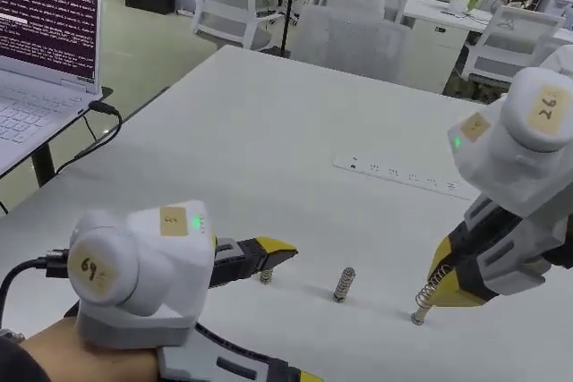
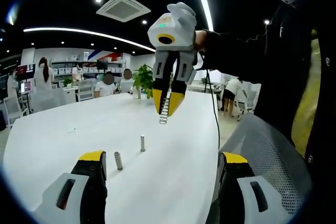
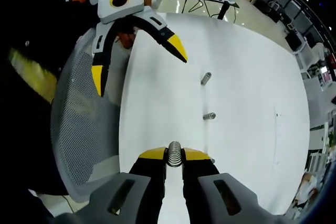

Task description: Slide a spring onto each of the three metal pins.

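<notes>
On the white table point(image 1: 269, 123), the left gripper point(image 2: 163, 157) at the near left stands spread wide and empty, while the right gripper point(image 3: 175, 154) pinches a tilted spring point(image 1: 430, 288) whose lower end meets the right pin point(image 1: 416, 318). A second spring point(image 1: 343, 287) sits on the middle pin point(image 1: 348, 271).

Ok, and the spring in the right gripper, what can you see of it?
The spring is a thin, silvery wire coil, metal by its look, pinched near its upper end between the yellow tips of the right gripper. It hangs tilted over the white table, lower end close to a metal pin; contact there is unclear.
</notes>
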The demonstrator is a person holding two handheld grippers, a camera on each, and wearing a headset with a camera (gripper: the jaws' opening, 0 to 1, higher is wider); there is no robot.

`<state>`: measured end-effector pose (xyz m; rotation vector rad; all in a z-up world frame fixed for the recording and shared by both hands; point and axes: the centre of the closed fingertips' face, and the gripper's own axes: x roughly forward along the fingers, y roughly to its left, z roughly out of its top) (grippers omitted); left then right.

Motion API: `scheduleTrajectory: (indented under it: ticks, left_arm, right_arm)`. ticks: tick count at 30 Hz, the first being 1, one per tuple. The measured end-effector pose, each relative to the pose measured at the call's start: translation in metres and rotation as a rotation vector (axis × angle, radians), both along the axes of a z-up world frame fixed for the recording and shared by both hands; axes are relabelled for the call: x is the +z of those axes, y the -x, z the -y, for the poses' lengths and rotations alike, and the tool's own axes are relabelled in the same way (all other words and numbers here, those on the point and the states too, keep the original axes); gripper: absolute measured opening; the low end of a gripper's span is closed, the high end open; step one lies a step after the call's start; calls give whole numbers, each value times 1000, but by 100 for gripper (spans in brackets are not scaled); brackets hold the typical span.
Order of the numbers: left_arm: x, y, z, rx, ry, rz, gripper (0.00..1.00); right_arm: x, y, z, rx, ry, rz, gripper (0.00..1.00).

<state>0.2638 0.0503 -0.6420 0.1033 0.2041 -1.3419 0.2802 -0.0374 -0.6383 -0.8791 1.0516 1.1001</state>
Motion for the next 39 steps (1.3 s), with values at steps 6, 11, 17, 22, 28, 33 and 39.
scheduleTrajectory:
  ticks: [6,11,17,22,28,33,39]
  left_arm:
    - [0,1,0,3,-3,3,86]
    - [-1,1,0,7,-2,0,86]
    - [-2,1,1,10,-6,-6,86]
    - [-2,0,0,15,-10,-9,85]
    - [-4,-1,-1,22,-15,-11,85]
    - [-4,-1,-1,24,-16,-8,85]
    - [-3,-3,-2,30,-12,-7,85]
  right_arm:
    - [2,-4,9,-21,2,0,8]
    - [1,-12,22,-52,12,1,8]
    - [-2,-22,36,-81,23,0,8]
    - [-9,-31,47,-102,34,-5,8]
    - [-22,-41,50,-118,33,-15,8]
    - [-33,-50,53,-140,24,-32,8]
    - [-43,-61,57,-158,32,-21,8]
